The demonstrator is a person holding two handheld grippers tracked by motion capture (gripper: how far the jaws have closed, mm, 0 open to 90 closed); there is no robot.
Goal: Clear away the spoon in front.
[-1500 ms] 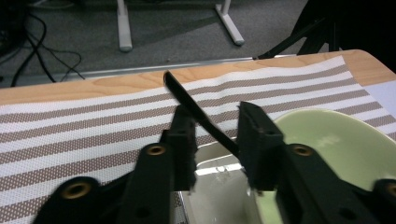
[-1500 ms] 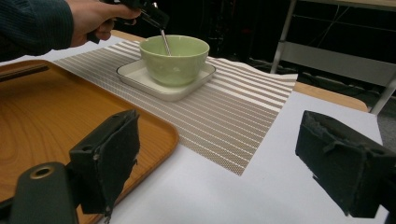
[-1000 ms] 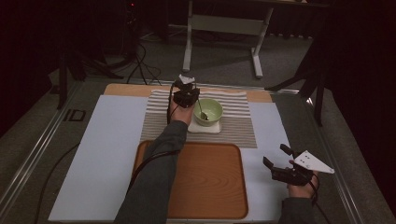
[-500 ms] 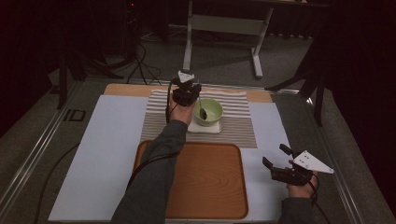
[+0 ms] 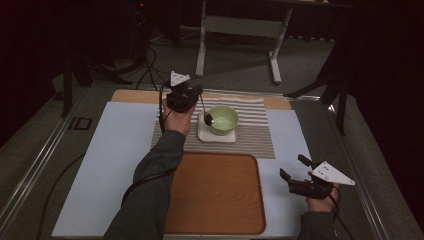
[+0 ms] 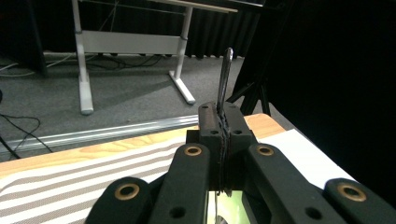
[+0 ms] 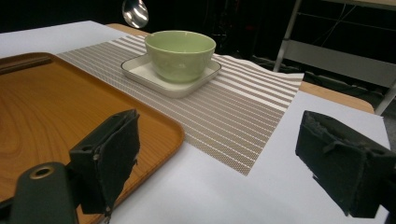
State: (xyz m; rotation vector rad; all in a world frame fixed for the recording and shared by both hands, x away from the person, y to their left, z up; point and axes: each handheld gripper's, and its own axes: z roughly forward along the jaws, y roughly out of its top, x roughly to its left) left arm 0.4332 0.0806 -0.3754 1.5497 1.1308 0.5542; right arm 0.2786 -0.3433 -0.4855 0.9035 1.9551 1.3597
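step: left hand-held gripper (image 5: 192,98) clamps spoon (image 5: 206,112) above bowl (image 5: 222,119), frame centre | right hand-held gripper (image 5: 294,174) wide, idle lower right | next: likely carry spoon clear to tray (image 5: 215,195)

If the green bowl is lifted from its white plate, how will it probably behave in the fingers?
The green bowl looks glazed and smooth, so it may slip between the pads. It seems ceramic: stiff, probably rather heavy for its size, and breakable if dropped. It merely rests on the white plate, so a sideways push might slide it.
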